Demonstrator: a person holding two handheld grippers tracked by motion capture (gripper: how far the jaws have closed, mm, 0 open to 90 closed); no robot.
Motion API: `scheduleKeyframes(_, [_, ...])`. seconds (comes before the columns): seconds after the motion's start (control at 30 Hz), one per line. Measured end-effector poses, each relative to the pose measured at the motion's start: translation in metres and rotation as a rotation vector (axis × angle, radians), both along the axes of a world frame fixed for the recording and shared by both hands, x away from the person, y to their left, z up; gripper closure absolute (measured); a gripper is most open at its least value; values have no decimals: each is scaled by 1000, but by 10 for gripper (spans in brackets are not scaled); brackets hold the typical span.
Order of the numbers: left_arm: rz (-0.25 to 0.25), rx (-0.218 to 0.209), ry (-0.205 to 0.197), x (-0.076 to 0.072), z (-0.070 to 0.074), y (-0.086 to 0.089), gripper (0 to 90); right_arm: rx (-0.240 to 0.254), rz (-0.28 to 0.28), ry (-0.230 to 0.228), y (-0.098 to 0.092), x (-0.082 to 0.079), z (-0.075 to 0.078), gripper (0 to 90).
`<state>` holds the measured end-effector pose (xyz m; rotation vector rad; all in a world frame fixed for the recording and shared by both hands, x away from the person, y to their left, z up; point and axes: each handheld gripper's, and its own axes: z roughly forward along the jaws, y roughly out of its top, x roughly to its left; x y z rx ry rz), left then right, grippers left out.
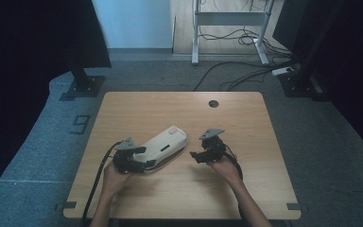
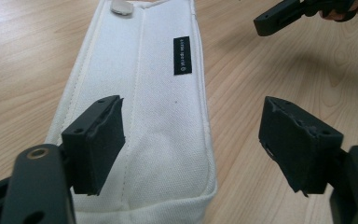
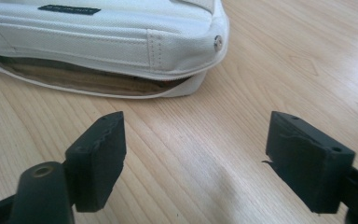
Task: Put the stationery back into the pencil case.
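A white fabric pouch (image 1: 165,144) with a small black label (image 2: 182,55) lies slantwise on the wooden table. My left gripper (image 1: 144,157) is at its near left end. In the left gripper view the gripper (image 2: 193,144) is open, its jaws wide over that end of the pouch (image 2: 158,93) and its pads not pressing on it. My right gripper (image 1: 196,154) is a short way right of the pouch, pointing towards it, and is open (image 3: 196,154) over bare wood with nothing between its jaws. The right gripper view shows the pouch (image 3: 121,42) with its zip side gaping (image 3: 84,81).
The table (image 1: 246,189) has a round cable hole (image 1: 213,103) near its far edge. Bare wood surrounds the pouch. On the floor beyond are a black stand foot (image 1: 82,87), a desk frame (image 1: 229,28) and loose cables (image 1: 246,75).
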<state>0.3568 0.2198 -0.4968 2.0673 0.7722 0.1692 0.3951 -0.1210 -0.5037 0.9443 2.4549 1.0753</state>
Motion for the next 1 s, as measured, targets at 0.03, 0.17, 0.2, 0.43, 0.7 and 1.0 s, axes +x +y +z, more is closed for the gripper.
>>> scheduleKeyframes(0.03, [2,1,0,0,1,1,210,-1,1,-3,-1,-1,1,176])
scheduleKeyframes(0.17, [9,20,0,-2,4,3,196,12,-6,-6,-5,-7,4,144])
scheduleKeyframes(0.2, [14,30,-1,-3,4,4,190,12,-8,-4,-6,-9,5,141])
scheduleKeyframes(0.43, [43,79,-18,-8,9,11,156,1,-6,-33,-13,-21,13,132])
scheduleKeyframes(0.7, [90,100,-30,-11,8,27,123,-2,-20,-48,-29,-34,15,100])
scheduleKeyframes(1.0, [140,148,-30,-11,-3,42,59,-20,-90,-48,-60,-43,5,27])
